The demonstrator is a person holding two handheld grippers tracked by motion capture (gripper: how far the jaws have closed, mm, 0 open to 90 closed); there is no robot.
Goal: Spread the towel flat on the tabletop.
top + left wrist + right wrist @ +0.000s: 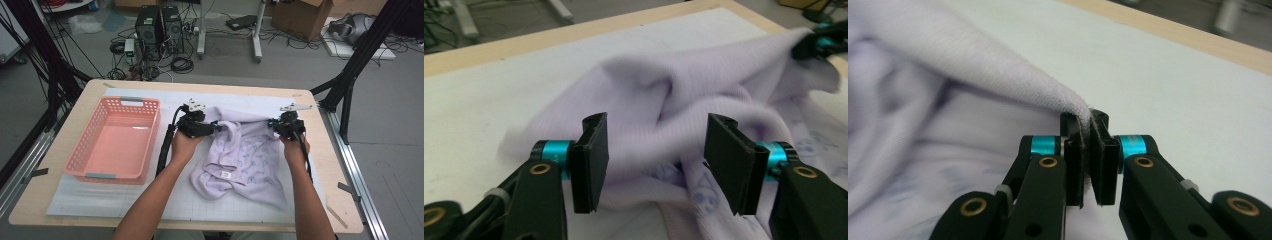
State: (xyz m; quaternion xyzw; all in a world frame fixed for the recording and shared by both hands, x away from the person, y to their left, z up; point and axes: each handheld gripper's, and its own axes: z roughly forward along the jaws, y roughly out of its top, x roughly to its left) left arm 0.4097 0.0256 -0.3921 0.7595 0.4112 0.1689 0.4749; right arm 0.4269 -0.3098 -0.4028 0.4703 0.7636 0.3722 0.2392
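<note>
From the high view I read the table left to right: a salmon-pink plastic basket (116,141) with perforated walls and slotted handles sits on the white gridded mat (80,197), which covers a pale wooden tabletop (47,165) with rounded corners. Just right of it my left gripper (216,126) meets the near-left edge of a soft lilac garment (245,160), a crumpled knit with a faint printed pattern and a small white label. My right gripper (271,123) sits at the cloth's far-right corner. The left gripper view gives me what the overhead cannot: ribbed black pads (591,160) on teal collars standing well apart, a blurred fold of the garment (664,105) bulging up between them with no pad pressing on it; it also shows the other gripper (806,47) pinching the far corner. In the right gripper view the right gripper (1090,157) has its jaws drawn together, clamped on a thin fleecy hem of the garment (973,55), which rises from the pads in a taut ridge to the left.
</note>
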